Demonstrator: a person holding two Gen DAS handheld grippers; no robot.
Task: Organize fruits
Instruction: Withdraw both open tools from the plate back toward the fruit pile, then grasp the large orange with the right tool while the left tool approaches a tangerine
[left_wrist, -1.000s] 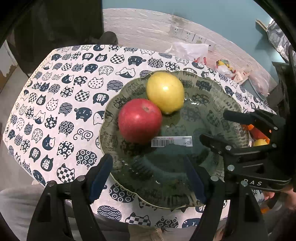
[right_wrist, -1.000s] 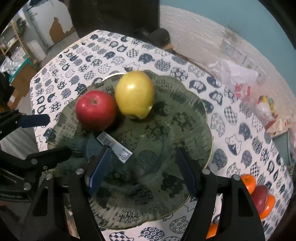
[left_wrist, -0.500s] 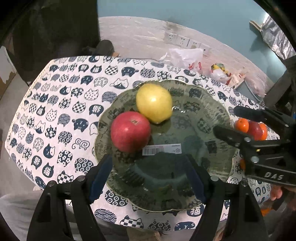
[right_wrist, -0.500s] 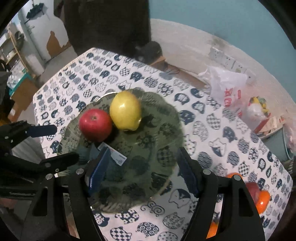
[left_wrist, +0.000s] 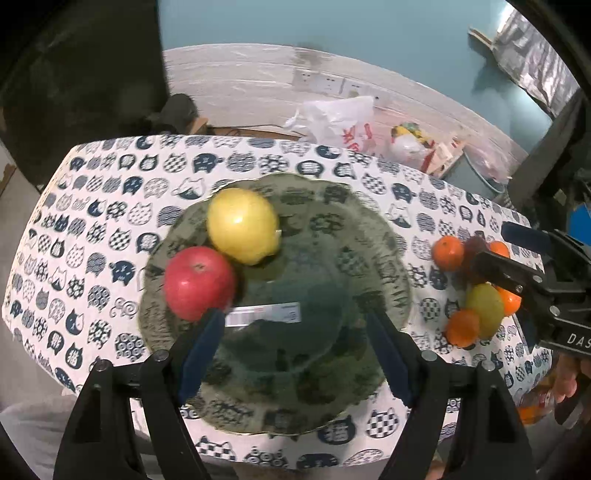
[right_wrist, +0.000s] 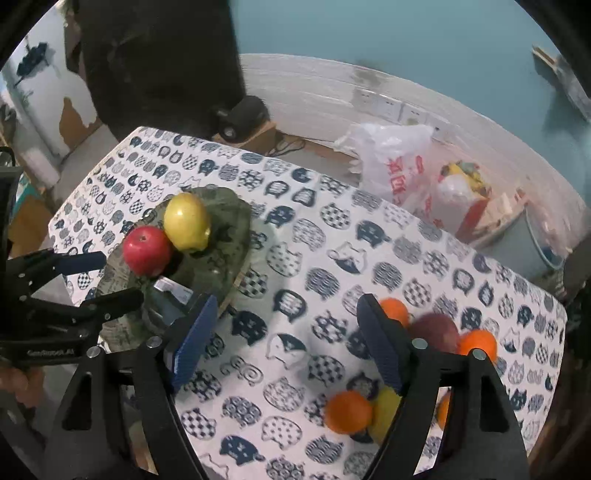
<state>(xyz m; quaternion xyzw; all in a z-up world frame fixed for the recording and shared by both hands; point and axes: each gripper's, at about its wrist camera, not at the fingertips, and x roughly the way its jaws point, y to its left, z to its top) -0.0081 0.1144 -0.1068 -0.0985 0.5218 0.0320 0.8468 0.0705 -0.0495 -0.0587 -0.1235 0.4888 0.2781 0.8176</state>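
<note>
So far, our left wrist view shows a red apple (left_wrist: 199, 282) and yellow fruit (left_wrist: 242, 225) on the glass plate (left_wrist: 388, 258), left claw (left_wrist: 295, 354) spread, empty. Our right view: right claw (right_wrist: 284, 339), jaws just opening, empty above the desk (right_wrist: 332, 229); oranges (right_wrist: 349, 411) remain loose.

On the cat-print table (left_wrist: 92, 229) sits a green glass plate (left_wrist: 369, 229) holding a red apple (left_wrist: 199, 282) touching a yellow apple (left_wrist: 242, 225); the left gripper (left_wrist: 295, 350) hangs parted above its near rim; small fruits (left_wrist: 476, 288) cluster right, beside the right gripper (left_wrist: 517, 254).
</note>
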